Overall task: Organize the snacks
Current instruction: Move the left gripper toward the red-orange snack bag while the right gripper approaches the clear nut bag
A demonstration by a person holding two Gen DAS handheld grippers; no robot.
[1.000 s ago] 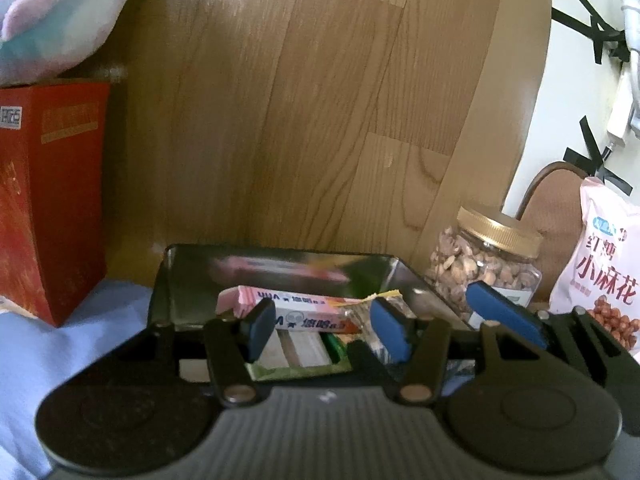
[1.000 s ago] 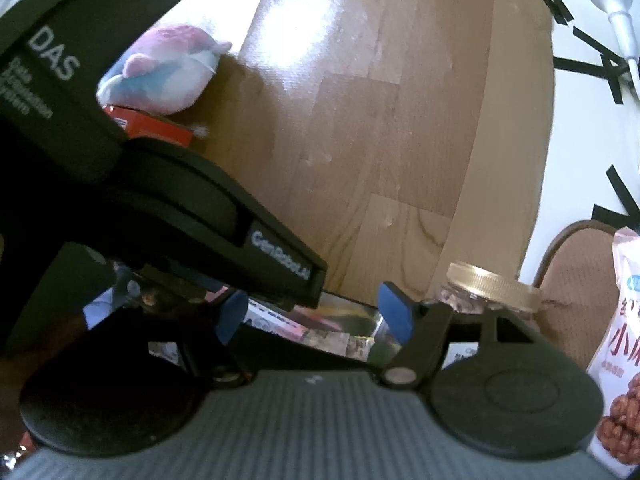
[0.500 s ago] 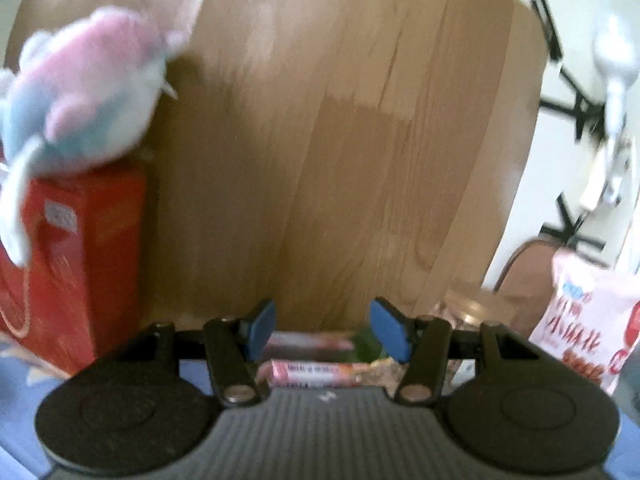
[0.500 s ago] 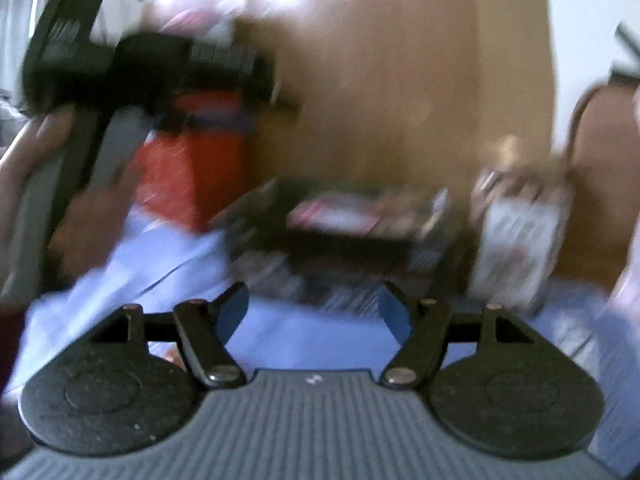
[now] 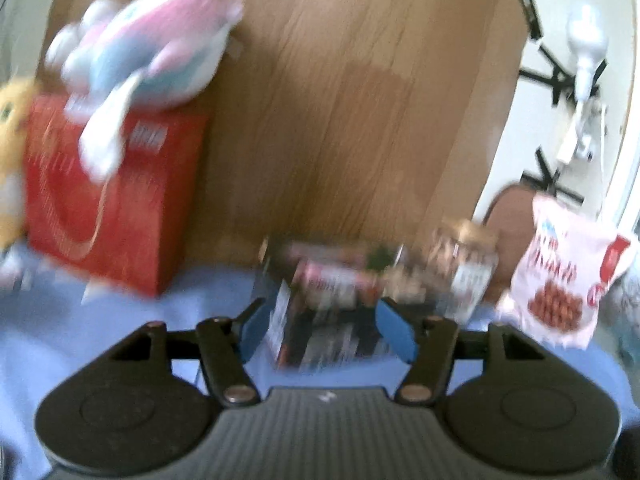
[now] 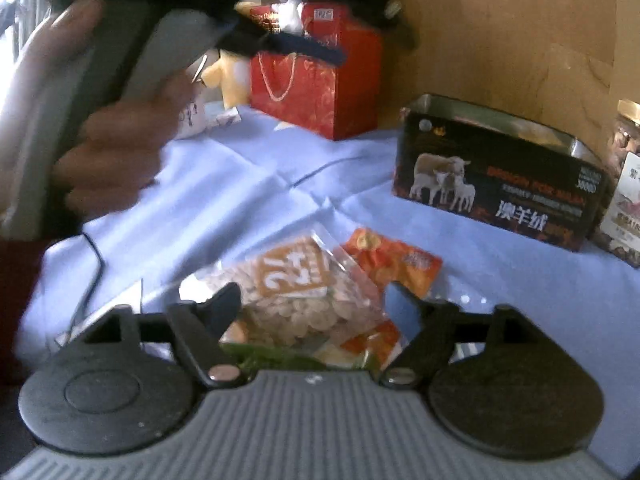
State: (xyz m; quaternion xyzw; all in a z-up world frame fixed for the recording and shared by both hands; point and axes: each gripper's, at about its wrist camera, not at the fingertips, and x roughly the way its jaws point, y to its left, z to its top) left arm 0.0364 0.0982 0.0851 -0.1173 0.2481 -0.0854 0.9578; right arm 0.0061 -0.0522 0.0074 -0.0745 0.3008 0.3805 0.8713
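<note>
A black tin box with sheep pictures stands on the blue cloth; in the blurred left wrist view the tin shows snack packs inside. My left gripper is open and empty, back from the tin. My right gripper is open and empty, low over a clear bag of round crackers and an orange snack packet lying on the cloth. A green pack lies under them near the fingers.
A red gift box with a plush toy on top stands at the left. A nut jar and a pink snack bag stand right of the tin. A wooden board rises behind. The hand holding the left gripper shows at the left.
Both grippers have pulled back from the tin. The right gripper has swung down toward the loose snack packs on the cloth. The left one has risen and backed away, still open.
</note>
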